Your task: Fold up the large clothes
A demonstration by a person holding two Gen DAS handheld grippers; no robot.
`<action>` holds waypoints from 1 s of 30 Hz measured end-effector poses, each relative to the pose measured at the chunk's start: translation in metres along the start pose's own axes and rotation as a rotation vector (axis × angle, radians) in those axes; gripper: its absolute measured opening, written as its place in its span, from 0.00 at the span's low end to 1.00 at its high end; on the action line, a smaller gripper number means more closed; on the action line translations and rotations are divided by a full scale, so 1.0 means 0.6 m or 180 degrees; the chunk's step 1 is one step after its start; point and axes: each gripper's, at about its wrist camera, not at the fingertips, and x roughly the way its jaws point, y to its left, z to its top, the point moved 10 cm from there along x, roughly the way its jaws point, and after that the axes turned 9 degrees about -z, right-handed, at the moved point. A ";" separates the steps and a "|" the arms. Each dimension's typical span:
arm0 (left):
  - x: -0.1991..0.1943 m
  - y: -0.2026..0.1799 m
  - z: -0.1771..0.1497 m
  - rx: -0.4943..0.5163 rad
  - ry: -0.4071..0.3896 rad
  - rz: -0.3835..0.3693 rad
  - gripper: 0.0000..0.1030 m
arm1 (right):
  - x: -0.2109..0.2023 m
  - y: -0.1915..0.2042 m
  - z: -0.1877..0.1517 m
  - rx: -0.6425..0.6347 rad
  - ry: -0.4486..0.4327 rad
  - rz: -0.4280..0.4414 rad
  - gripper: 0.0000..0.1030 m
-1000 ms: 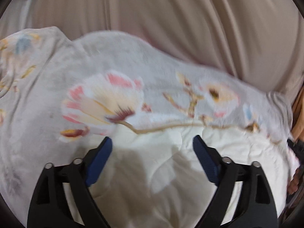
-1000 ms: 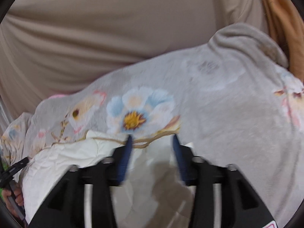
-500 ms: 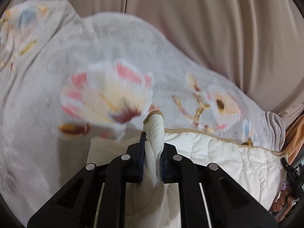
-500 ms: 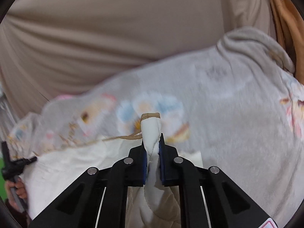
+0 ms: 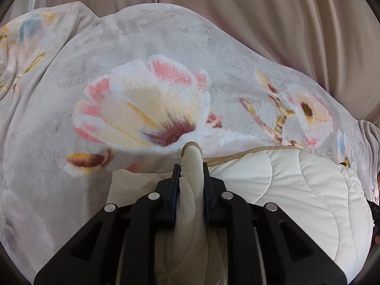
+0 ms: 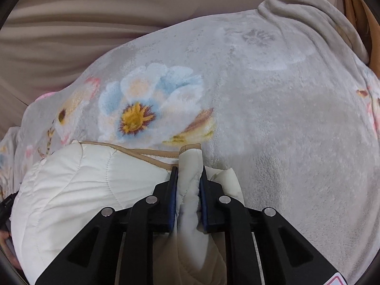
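Take the floral fleece blanket (image 5: 166, 54) as your landmark: it spreads across the whole surface in front of you, and the quilted garment (image 5: 296, 185) lies on top of its near part. Behind the blanket, a draped sheet (image 5: 261, 19) fills the background. In the left wrist view the garment extends to the right of your left gripper (image 5: 192, 178), whose jaws pinch a raised fold of its edge. In the right wrist view it extends to the left of your right gripper (image 6: 189, 178), which pinches another fold of that edge.
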 end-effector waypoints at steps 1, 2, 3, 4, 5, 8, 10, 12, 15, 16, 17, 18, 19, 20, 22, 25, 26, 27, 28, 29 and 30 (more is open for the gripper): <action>-0.001 -0.001 -0.001 0.0011 -0.0005 0.0018 0.18 | -0.004 -0.003 0.000 0.0016 0.0025 -0.0019 0.14; 0.000 0.001 0.000 0.0025 -0.0010 0.0033 0.19 | -0.013 -0.010 0.005 0.0104 -0.0032 -0.0016 0.17; 0.000 0.001 0.001 0.0037 -0.0015 0.0046 0.20 | -0.031 -0.020 0.012 0.0250 -0.0142 -0.0021 0.20; 0.001 0.000 0.002 0.0056 -0.0020 0.0062 0.20 | -0.049 -0.031 0.020 0.0376 -0.0251 -0.0040 0.27; 0.000 0.000 0.001 0.0075 -0.0028 0.0095 0.21 | -0.074 -0.039 0.028 0.0509 -0.0414 -0.0070 0.31; -0.001 -0.001 0.002 0.0135 -0.0039 0.0215 0.28 | -0.154 -0.018 0.044 0.0469 -0.0854 -0.0084 0.31; -0.003 0.003 0.004 0.0151 -0.0046 0.0312 0.35 | -0.189 0.040 0.051 0.0127 -0.0999 0.0024 0.31; -0.003 0.004 0.004 0.0158 -0.0045 0.0331 0.35 | -0.211 0.123 0.042 -0.0381 -0.1041 0.0103 0.31; -0.003 0.005 0.004 0.0154 -0.0048 0.0337 0.37 | -0.201 0.246 0.007 -0.1028 -0.0851 0.0376 0.25; -0.003 0.005 0.004 0.0153 -0.0047 0.0338 0.37 | -0.192 0.280 -0.007 -0.1185 -0.0771 0.0435 0.23; -0.003 0.006 0.004 0.0150 -0.0047 0.0339 0.37 | -0.178 0.312 -0.023 -0.1343 -0.0714 0.0430 0.23; -0.003 0.006 0.004 0.0148 -0.0046 0.0338 0.37 | -0.165 0.333 -0.033 -0.1450 -0.0683 0.0401 0.23; -0.003 0.006 0.004 0.0148 -0.0045 0.0337 0.38 | -0.146 0.355 -0.044 -0.1543 -0.0601 0.0398 0.21; -0.003 0.006 0.004 0.0148 -0.0043 0.0333 0.38 | -0.132 0.365 -0.054 -0.1570 -0.0507 0.0418 0.19; -0.003 0.006 0.004 0.0144 -0.0046 0.0317 0.39 | -0.098 0.378 -0.076 -0.1588 -0.0262 0.0442 0.18; -0.003 0.006 0.005 0.0125 -0.0054 0.0295 0.41 | -0.049 0.376 -0.104 -0.1568 -0.0018 0.0439 0.16; -0.002 0.006 0.004 0.0131 -0.0051 0.0300 0.41 | -0.048 0.378 -0.108 -0.1551 -0.0006 0.0441 0.16; -0.001 0.005 0.004 0.0137 -0.0049 0.0309 0.41 | -0.047 0.380 -0.111 -0.1563 -0.0004 0.0428 0.16; 0.000 0.005 0.004 0.0146 -0.0046 0.0318 0.41 | -0.047 0.380 -0.112 -0.1592 -0.0003 0.0413 0.16; 0.000 0.005 0.004 0.0155 -0.0041 0.0329 0.41 | -0.050 0.378 -0.110 -0.1605 0.0007 0.0409 0.16; 0.000 0.005 0.004 0.0157 -0.0041 0.0331 0.41 | -0.055 0.377 -0.105 -0.1598 0.0004 0.0420 0.16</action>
